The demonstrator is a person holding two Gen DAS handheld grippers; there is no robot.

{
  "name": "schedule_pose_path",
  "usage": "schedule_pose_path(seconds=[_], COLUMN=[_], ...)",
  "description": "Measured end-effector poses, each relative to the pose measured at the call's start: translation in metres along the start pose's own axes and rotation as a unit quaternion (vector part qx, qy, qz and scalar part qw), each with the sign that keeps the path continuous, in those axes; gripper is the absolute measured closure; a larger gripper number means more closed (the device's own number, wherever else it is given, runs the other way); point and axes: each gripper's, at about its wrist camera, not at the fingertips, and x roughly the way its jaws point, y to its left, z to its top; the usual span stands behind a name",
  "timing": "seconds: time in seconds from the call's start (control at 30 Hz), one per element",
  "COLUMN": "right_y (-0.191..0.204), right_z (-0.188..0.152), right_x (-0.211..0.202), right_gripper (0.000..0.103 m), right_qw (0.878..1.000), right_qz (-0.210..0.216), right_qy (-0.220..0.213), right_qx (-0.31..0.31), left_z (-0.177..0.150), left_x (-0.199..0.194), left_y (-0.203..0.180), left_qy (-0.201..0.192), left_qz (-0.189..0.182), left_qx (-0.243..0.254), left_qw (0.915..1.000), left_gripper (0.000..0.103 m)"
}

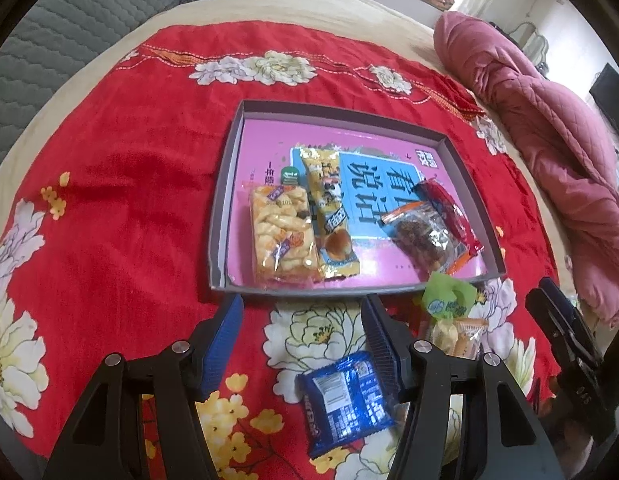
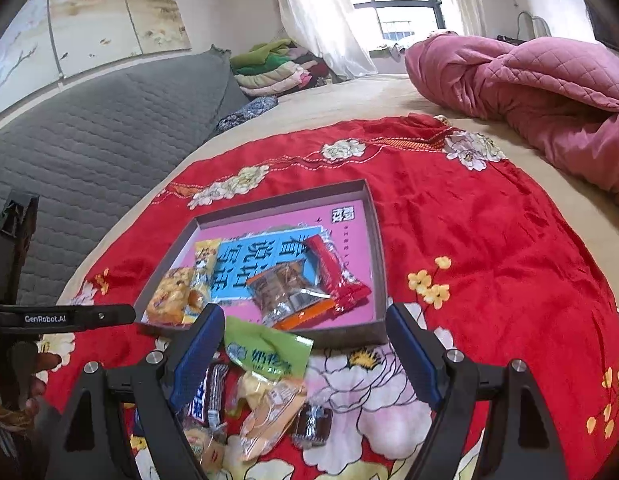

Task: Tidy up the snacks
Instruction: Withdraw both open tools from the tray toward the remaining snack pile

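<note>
A shallow grey tray [image 1: 225, 200] with a pink and blue printed floor lies on a red flowered cloth. In it are a yellow cracker pack [image 1: 283, 236], a long yellow pack [image 1: 329, 216], a brown pack [image 1: 423, 238] and a red pack [image 1: 449, 212]. My left gripper [image 1: 303, 320] hovers open at the tray's near rim, above a blue packet [image 1: 345, 404] lying on the cloth. My right gripper [image 2: 305, 332] is open over a loose pile: a green packet [image 2: 265, 350], an orange pack [image 2: 269, 404], a dark pack [image 2: 213, 392]. Neither gripper holds anything.
The red cloth [image 2: 489, 240] covers a beige bed. A pink quilt [image 2: 529, 92] is bunched at the far right, and a grey quilted headboard [image 2: 109, 128] stands to the left. The left gripper's body [image 2: 65, 316] and a hand [image 2: 33, 380] show at the right view's left edge.
</note>
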Motion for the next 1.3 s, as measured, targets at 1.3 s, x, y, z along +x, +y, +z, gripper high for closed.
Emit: schedule_pose_path(seconds=[1.3], right_y=[0.032], right_z=[-0.032], right_x=[-0.001], right_gripper=[0.021], right_qw=[0.995], right_qz=[0.019], right_qy=[0.069], right_qx=[-0.067], left_z=[-0.054], left_x=[0.018], left_y=[-0.001], left_qy=[0.092], left_qz=[-0.034], left_qx=[0.003], left_qw=[0.9952], left_gripper=[0.04])
